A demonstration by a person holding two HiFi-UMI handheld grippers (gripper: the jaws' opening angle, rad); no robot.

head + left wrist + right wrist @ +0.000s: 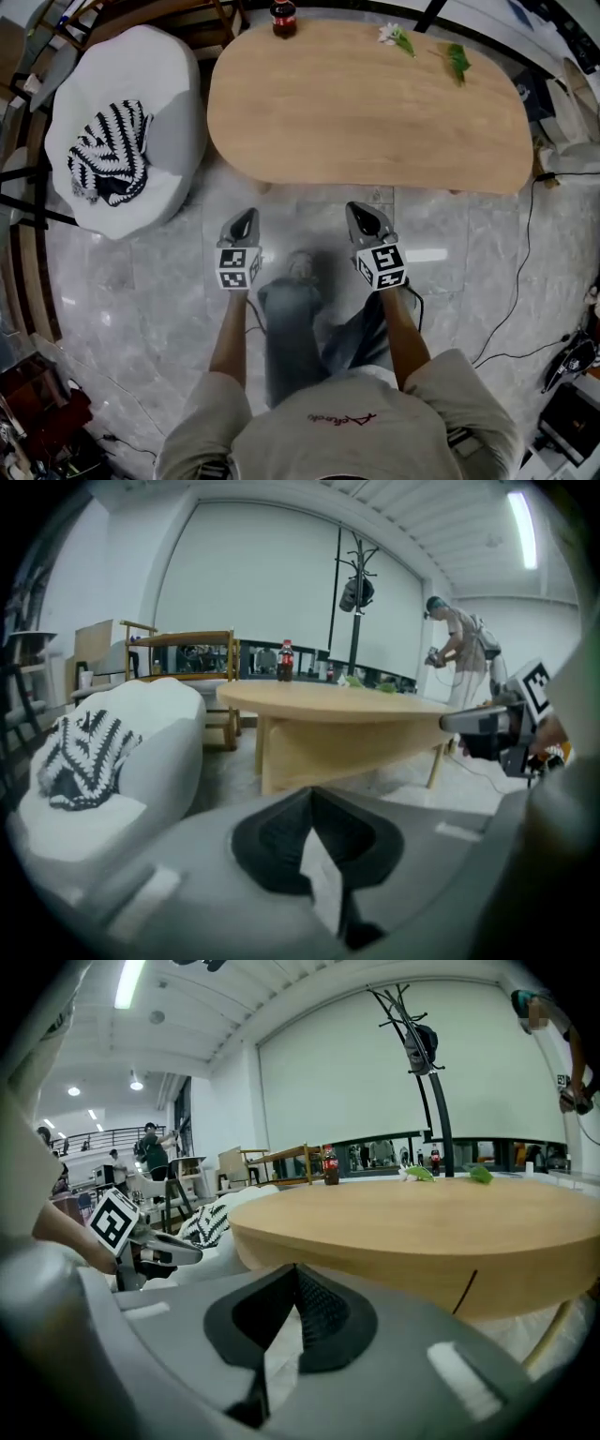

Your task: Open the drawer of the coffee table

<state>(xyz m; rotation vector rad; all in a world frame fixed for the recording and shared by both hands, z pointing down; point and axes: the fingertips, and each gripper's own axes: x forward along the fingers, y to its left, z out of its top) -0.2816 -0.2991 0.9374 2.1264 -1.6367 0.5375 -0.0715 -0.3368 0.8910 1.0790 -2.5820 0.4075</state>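
Nearby, a white armchair [141, 84] flanks the coffee table [366, 112].

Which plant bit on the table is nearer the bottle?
The white-flowered sprig; the plain green leafy sprig lies farther from the dark red-labelled bottle.

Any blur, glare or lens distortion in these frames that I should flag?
Head view: the person's legs are smeared while the coffee table is sharp, and a glare patch sits on the floor. Left gripper view: the left gripper looks soft up close, corners dark. Right gripper view: wide-angle bowing curves the table edge; a ceiling light blows out.
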